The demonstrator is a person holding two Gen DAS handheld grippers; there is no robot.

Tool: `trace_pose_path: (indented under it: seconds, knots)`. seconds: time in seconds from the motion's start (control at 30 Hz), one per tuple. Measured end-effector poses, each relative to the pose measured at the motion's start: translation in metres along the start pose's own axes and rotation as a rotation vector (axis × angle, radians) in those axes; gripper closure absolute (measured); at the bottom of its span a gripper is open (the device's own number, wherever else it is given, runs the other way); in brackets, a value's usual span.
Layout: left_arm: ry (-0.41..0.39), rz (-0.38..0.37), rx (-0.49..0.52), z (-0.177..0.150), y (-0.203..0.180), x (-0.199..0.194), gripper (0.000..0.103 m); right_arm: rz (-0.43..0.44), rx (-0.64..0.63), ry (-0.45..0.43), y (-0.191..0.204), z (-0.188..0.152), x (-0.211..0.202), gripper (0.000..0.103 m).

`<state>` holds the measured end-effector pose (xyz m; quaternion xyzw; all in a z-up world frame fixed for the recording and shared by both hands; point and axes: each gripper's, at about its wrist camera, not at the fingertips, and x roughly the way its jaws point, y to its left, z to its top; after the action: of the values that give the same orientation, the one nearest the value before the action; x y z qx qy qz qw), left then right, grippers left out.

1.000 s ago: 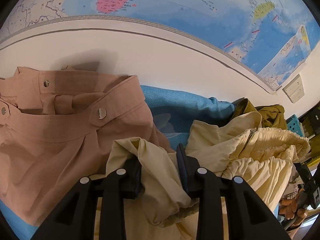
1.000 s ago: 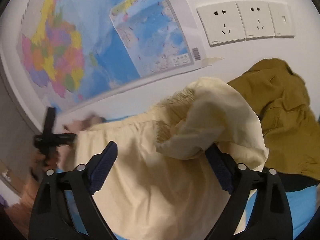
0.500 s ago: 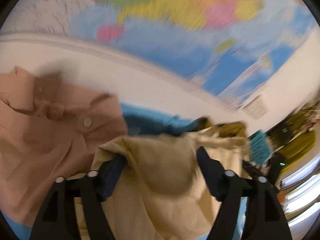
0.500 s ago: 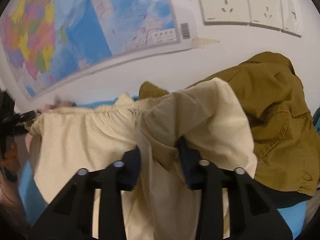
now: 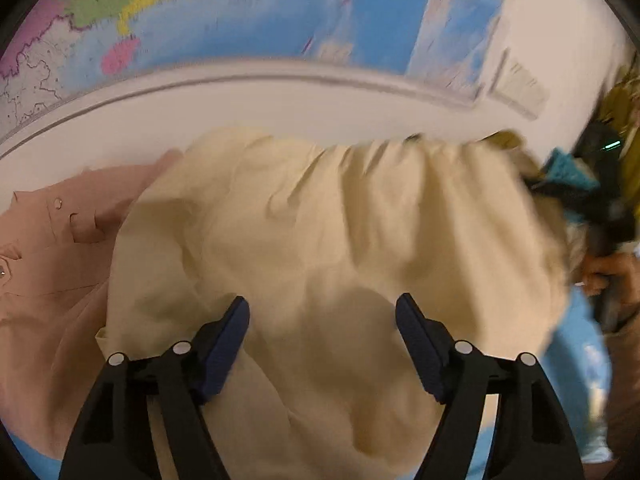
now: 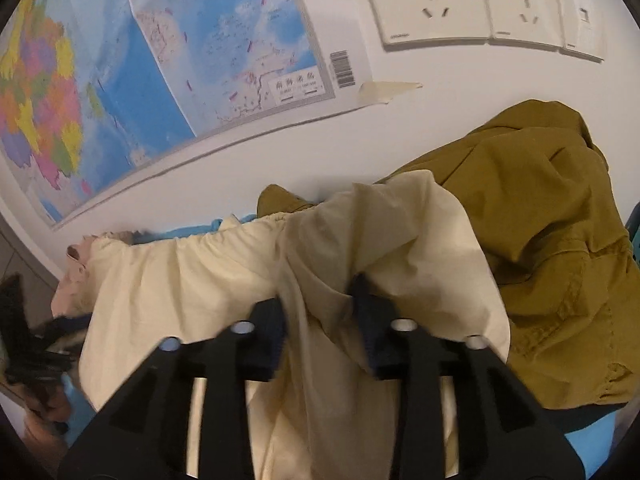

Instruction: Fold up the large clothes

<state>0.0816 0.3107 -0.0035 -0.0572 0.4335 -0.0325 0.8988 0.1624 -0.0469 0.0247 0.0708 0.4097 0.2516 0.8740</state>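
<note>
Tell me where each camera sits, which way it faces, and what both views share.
Left wrist: on the left gripper, looking down over the cream garment toward the wall map; its jaws closing, pads off the cloth.
Right wrist: on the right gripper, facing the olive garment and wall sockets; its jaws opening around a cream fold.
Shared: cream garment, map.

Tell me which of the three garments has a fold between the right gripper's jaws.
The cream garment. The right gripper, its jaws opening, has a fold of it between them. The olive garment lies beside it; the pink garment lies farther off.
</note>
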Motion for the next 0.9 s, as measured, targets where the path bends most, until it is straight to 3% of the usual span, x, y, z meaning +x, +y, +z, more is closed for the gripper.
trace_pose_path:
  seconds: [0.1,0.17,0.33,0.43,0.57,0.73,0.83,0.9]
  knots:
    - [-0.017,0.046,0.026,0.001,-0.008,0.006,0.031,0.016,-0.015,-0.059,-0.001,-0.004,-0.029,0.04]
    - [-0.017,0.066,0.034,0.002,-0.012,0.007,0.031,0.009,-0.035,-0.111,0.001,-0.01,-0.054,0.036]
    - [-0.031,0.111,0.052,0.007,-0.019,0.01,0.031,0.055,-0.161,-0.16,0.034,-0.033,-0.077,0.036]
    - [-0.038,0.123,0.056,0.006,-0.021,0.01,0.031,0.058,-0.249,-0.105,0.057,-0.048,-0.059,0.038]
    - [-0.034,0.122,0.053,0.008,-0.024,0.011,0.031,0.037,-0.273,-0.023,0.061,-0.058,-0.021,0.039]
    - [-0.034,0.124,0.054,0.012,-0.023,0.012,0.031,-0.04,-0.35,-0.009,0.065,-0.052,0.001,0.058]
    - [-0.035,0.135,0.055,0.013,-0.023,0.012,0.031,-0.096,-0.391,-0.007,0.066,-0.044,0.012,0.093]
    - [-0.032,0.138,0.053,0.019,-0.024,0.017,0.031,-0.068,-0.321,0.004,0.056,-0.031,0.018,0.099]
